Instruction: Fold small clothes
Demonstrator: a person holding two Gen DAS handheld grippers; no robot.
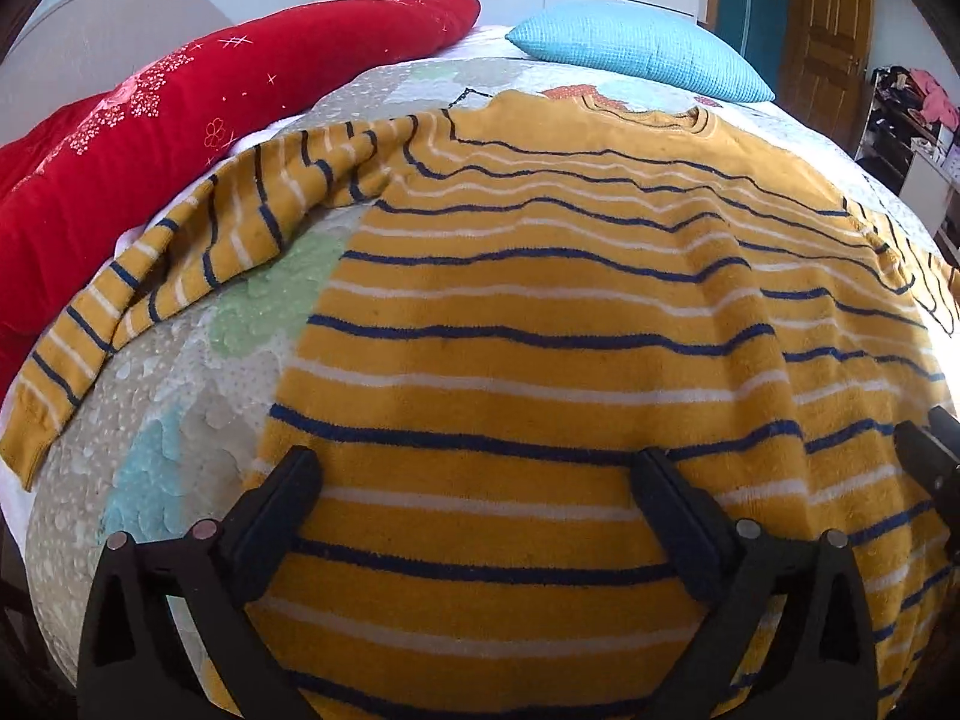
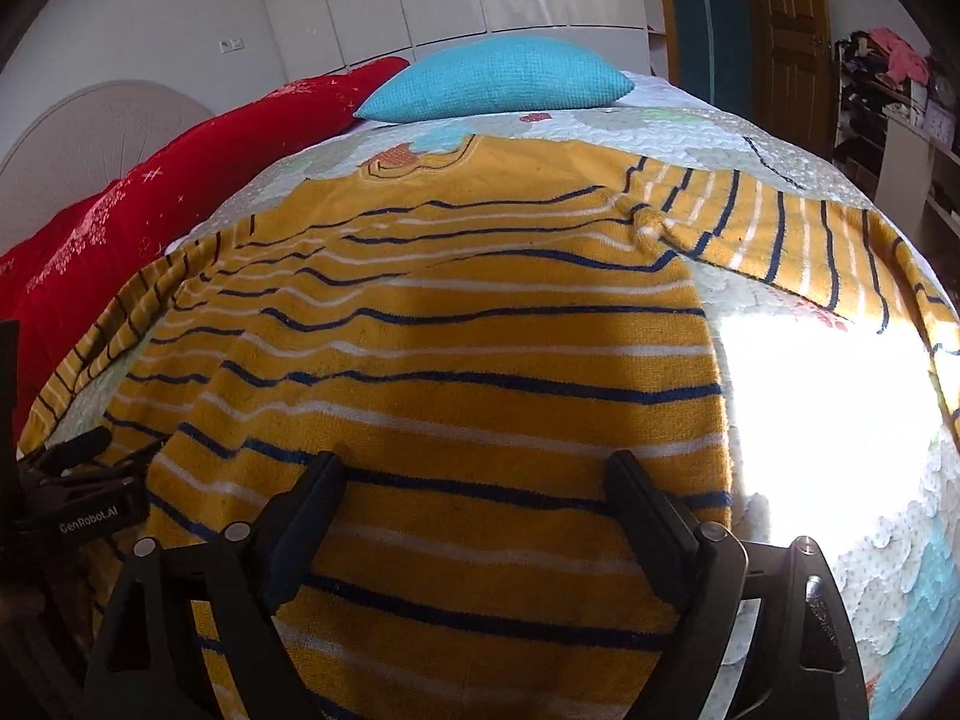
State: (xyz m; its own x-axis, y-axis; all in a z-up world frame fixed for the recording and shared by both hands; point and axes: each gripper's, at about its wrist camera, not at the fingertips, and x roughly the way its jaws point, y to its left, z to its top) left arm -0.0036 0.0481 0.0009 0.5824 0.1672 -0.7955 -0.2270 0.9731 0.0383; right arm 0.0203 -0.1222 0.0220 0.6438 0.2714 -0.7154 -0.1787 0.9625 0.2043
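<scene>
A mustard-yellow sweater with navy and white stripes [image 1: 540,324] lies spread flat on the bed, collar at the far side, sleeves out to both sides. It also shows in the right wrist view [image 2: 456,348]. My left gripper [image 1: 474,474] is open, its fingers wide apart over the sweater's lower left part near the hem. My right gripper [image 2: 474,474] is open too, fingers apart over the lower right part. The left sleeve [image 1: 180,252] angles down to the left; the right sleeve [image 2: 780,234] stretches right. The right gripper's edge [image 1: 930,456] shows in the left wrist view.
The sweater rests on a pale quilted bedspread [image 1: 180,408] with pastel patches. A red blanket [image 1: 180,120] lies along the left side and a turquoise pillow [image 1: 636,48] at the far end. A wooden door [image 1: 834,30] and cluttered shelves [image 1: 912,114] stand right. Bright sunlight hits the quilt [image 2: 828,396].
</scene>
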